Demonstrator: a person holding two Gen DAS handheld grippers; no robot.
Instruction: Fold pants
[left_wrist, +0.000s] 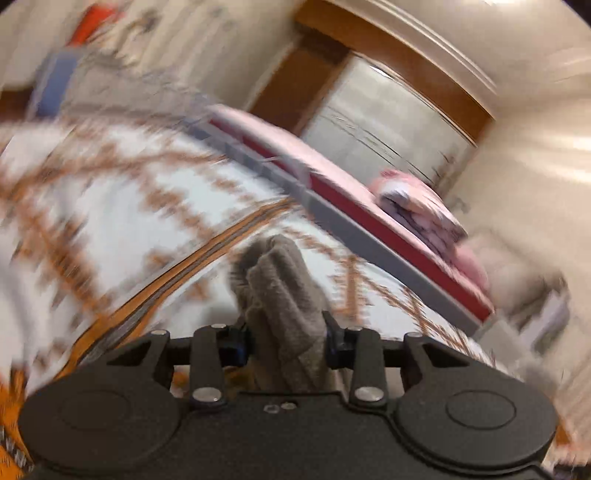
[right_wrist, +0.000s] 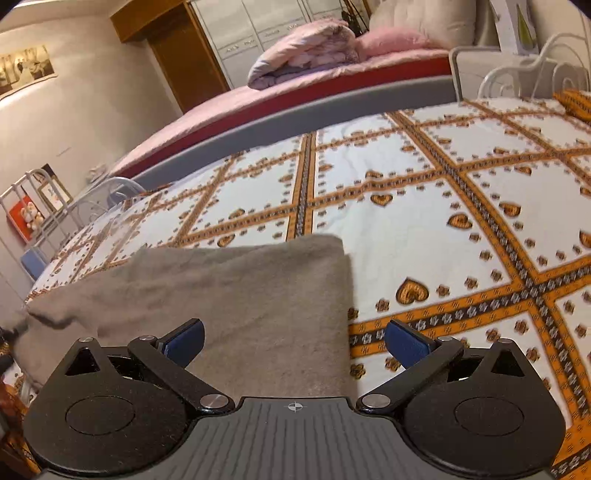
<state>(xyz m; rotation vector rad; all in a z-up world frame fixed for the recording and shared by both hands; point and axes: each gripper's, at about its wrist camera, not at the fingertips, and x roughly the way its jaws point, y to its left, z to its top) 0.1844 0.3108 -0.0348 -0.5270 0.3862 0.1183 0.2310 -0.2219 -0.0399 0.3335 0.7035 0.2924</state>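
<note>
- Left tool (left_wrist: 286, 332): clenched on a bunched fold of the grey-brown pants (left_wrist: 284, 295); cloth stands up between the pads toward 12 o'clock. Left view heavily blurred.
- Pants (right_wrist: 229, 295) lie on the patterned bedspread (right_wrist: 424, 206), folded into a slab, long axis running from 9 to 3 o'clock in the right view; the left end trails off toward 9 o'clock, lifted.
- Right tool (right_wrist: 294, 341): released, jaws wide, hovering over the near right corner of the slab; pads not pressing on cloth.
- Judgement: right tool is nearer the free right edge at 12–1 o'clock; next fold likely turns on that edge.
- No containers visible.
</note>
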